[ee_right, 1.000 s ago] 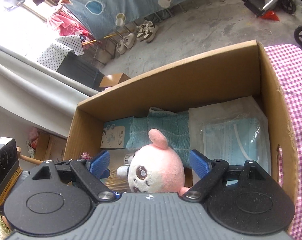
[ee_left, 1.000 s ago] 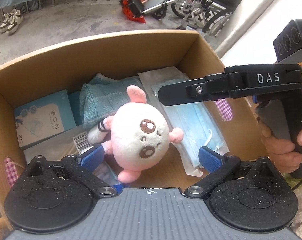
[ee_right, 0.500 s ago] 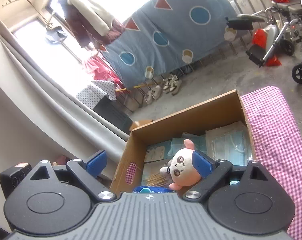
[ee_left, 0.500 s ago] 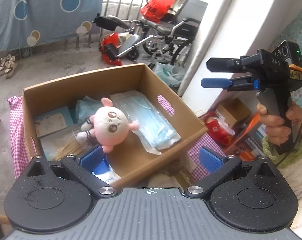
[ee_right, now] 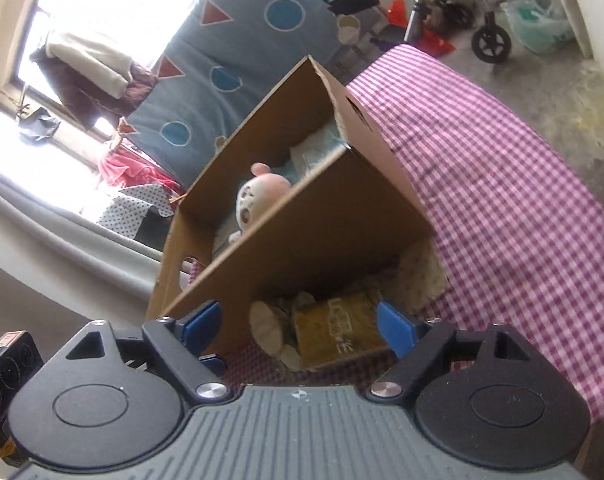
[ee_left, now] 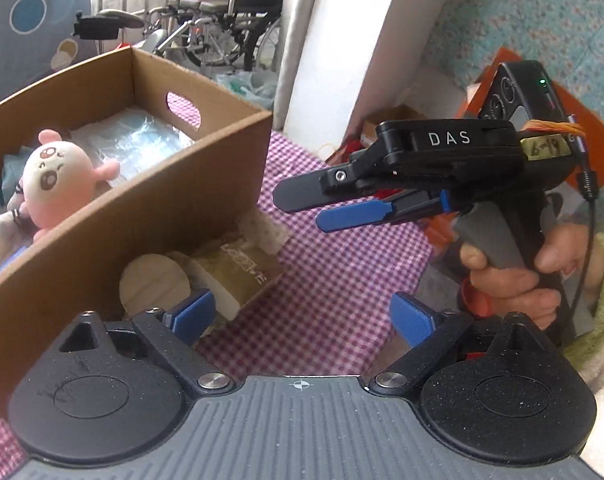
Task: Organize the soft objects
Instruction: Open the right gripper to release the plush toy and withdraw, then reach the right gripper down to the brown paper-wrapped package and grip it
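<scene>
Both claws hanging spread and empty, right gripper (ee_left: pixel 341 204) beside left gripper (ee_left: pixel 302 316), over the checked cloth (ee_left: pixel 341 280) near the wrapped roll pack (ee_right: pixel 337 332) outside the cardboard box (ee_left: pixel 142 216), pink plush (ee_left: pixel 58 184) sitting inside already, probably worth pinching that squishy pack mid-body.

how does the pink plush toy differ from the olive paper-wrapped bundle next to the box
The pink round-headed plush toy lies inside the brown cardboard box; the olive paper-wrapped bundle lies outside it on the pink checked tablecloth, against the box's near wall. The toy is rounded with a printed face; the bundle is blocky with printed lettering. Neither is held: both the left claw and right claw are open and empty.
</scene>
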`<state>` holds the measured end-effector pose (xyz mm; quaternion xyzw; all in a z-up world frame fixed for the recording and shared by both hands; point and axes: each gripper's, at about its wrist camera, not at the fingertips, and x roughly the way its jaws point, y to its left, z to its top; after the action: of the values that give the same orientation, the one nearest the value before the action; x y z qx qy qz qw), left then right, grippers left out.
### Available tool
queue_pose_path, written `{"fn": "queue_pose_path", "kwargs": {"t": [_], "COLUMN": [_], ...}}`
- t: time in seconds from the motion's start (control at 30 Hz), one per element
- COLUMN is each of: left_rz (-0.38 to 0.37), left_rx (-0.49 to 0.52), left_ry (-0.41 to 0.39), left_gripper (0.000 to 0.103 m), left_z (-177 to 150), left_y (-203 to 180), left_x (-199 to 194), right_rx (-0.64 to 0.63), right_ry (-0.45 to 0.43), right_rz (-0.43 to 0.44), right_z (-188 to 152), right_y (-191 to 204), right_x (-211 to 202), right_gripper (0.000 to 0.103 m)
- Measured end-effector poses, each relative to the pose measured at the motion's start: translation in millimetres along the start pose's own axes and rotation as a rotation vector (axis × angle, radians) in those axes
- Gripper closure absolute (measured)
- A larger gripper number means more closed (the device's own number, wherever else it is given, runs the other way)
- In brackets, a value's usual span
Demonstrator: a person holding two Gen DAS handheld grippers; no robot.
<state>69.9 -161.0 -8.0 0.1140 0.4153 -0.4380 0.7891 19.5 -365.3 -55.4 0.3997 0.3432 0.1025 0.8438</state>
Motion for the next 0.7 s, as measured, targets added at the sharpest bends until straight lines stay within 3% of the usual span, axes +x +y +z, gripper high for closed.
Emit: {"fn": "queue_pose_path", "kwargs": {"t": [0.13,0.37,0.7], "left_rz": [0.059,0.124,0.133], "left_rx": [0.015,0.036,0.020], "left_ry": [0.030,0.067,0.110], "left_gripper": [0.019,0.022,0.022], "left_z": [0.7,3.8,3.9], "left_y": [0.4,-0.7,0.9], "left_x": [21.0,39.3,53.8], "right_rx": [0.022,-0.014,-0.019], "right_ry": [0.015,0.063,0.118], "right_rz": [-0.031,-0.045,-0.030], "right_z": [-7.2,-2.1,-3.3], "right_y": [-20.3,-30.2,-36.5], "right_x": [13.0,35.2,60.2], "right_gripper": [0.030,0.038,0.053]}}
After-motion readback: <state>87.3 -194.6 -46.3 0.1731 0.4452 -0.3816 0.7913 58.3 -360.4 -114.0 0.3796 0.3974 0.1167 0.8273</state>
